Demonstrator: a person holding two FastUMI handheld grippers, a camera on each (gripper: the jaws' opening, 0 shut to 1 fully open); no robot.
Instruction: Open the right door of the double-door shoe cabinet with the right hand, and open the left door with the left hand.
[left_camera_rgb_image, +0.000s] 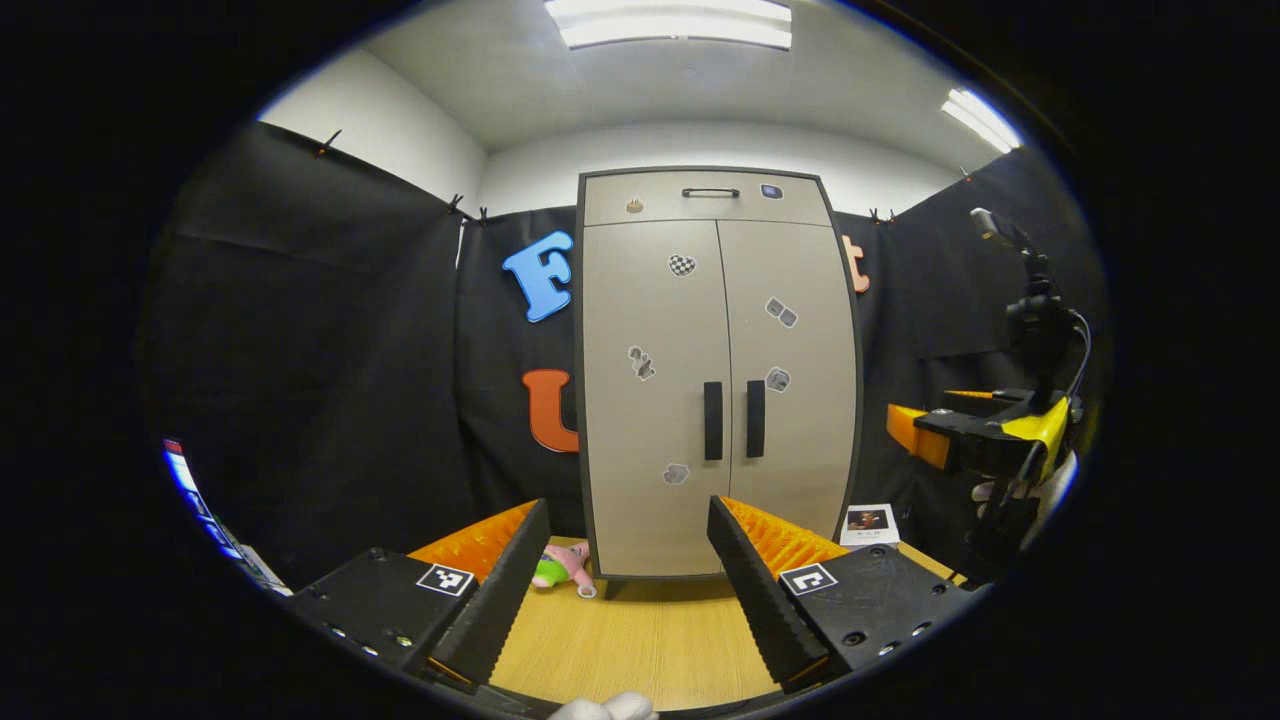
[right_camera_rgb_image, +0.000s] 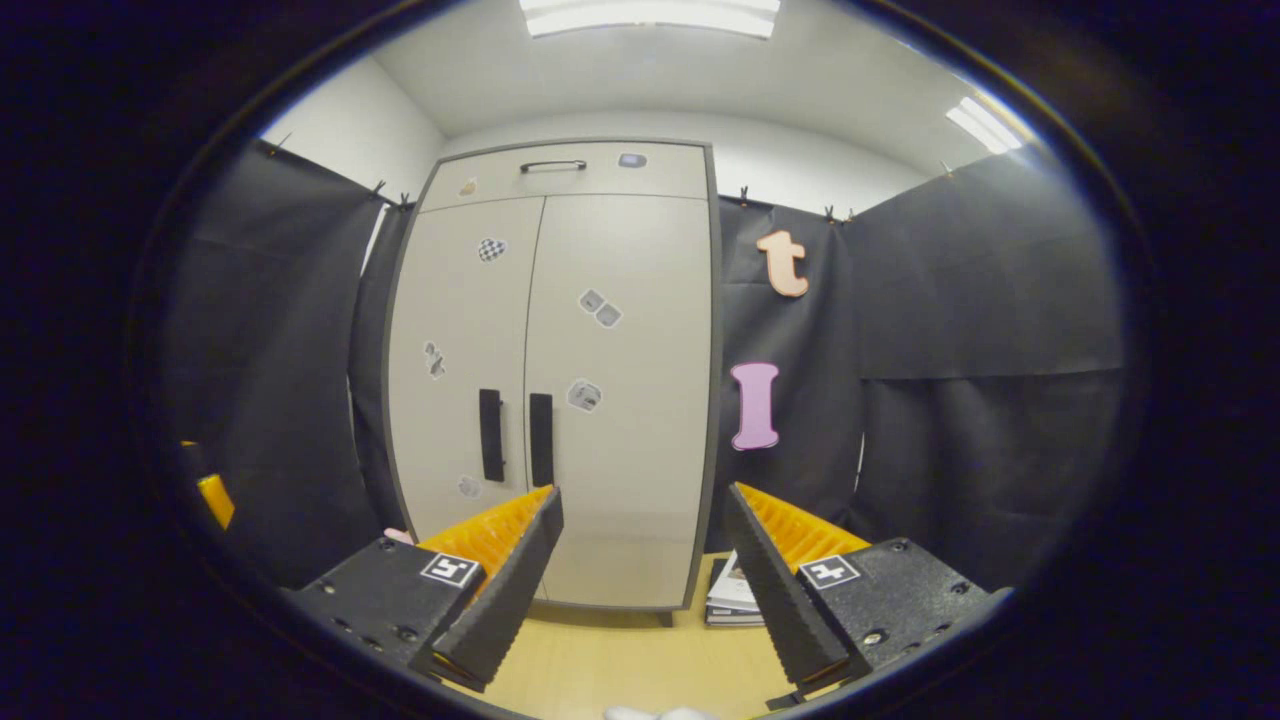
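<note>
Right gripper view, books (right_camera_rgb_image: 733, 598) partly hidden behind jaws.

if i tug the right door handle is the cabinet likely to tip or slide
Probably not tip: the shoe cabinet is tall but broad and stands flat on the wooden table. It might slide slightly on that smooth top. The right door handle looks rigid, a firm bar to grip.

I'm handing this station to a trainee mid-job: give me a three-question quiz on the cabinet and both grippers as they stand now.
1. True or false: both doors of the tall beige double-door shoe cabinet are shut.
2. Which gripper has its fingers open: A) left gripper, B) right gripper, C) both?
3. Fill in: the small pink and green plush toy lies on the wooden floor at the cabinet's lower ____ corner in the left gripper view.

Key: 1 true; 2 C; 3 left.
</note>
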